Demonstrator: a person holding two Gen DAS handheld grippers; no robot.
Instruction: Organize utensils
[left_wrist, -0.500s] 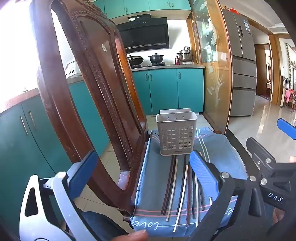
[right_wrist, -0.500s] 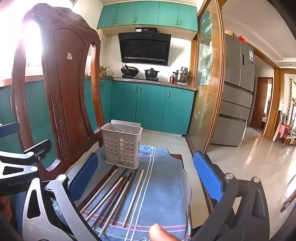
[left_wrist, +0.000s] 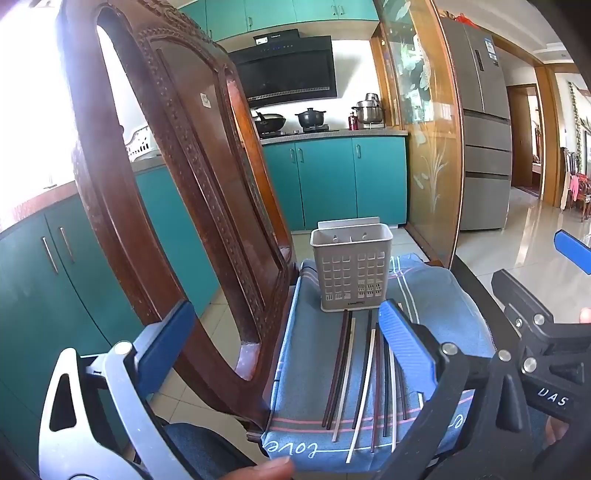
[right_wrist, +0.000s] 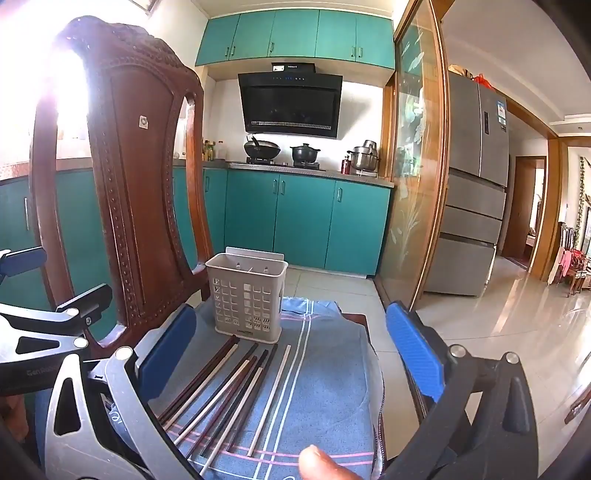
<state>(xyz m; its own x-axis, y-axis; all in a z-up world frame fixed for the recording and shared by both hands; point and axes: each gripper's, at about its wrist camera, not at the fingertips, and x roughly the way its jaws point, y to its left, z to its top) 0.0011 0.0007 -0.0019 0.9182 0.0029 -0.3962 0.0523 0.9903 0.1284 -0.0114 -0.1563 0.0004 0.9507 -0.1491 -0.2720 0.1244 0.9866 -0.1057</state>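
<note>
Both hand-held grippers hover spread wide and empty over a row of chopsticks (right_wrist: 236, 391) lying side by side on a blue cloth (right_wrist: 325, 384) draped across a carved wooden chair (right_wrist: 144, 192). The left gripper (left_wrist: 284, 354) sits above the chair's edge with nothing between its blue pads; the right gripper (right_wrist: 291, 365) frames the sticks directly, equally unloaded.

The step at hand appears to be the first pickup. A clean job would likely mean lowering onto 1 stick near its middle, jaws set across its length, so it lifts level and neighbours stay put; the sticks lie close together, some touching, so a careless pinch could drag 2 or scatter the row. The soft cloth may also bunch under the fingertips.

The grey perforated utensil holder (right_wrist: 247, 295) stands upright just beyond the sticks' far ends. What shows of its interior through the open top looks empty, though the bottom is hidden.
</note>
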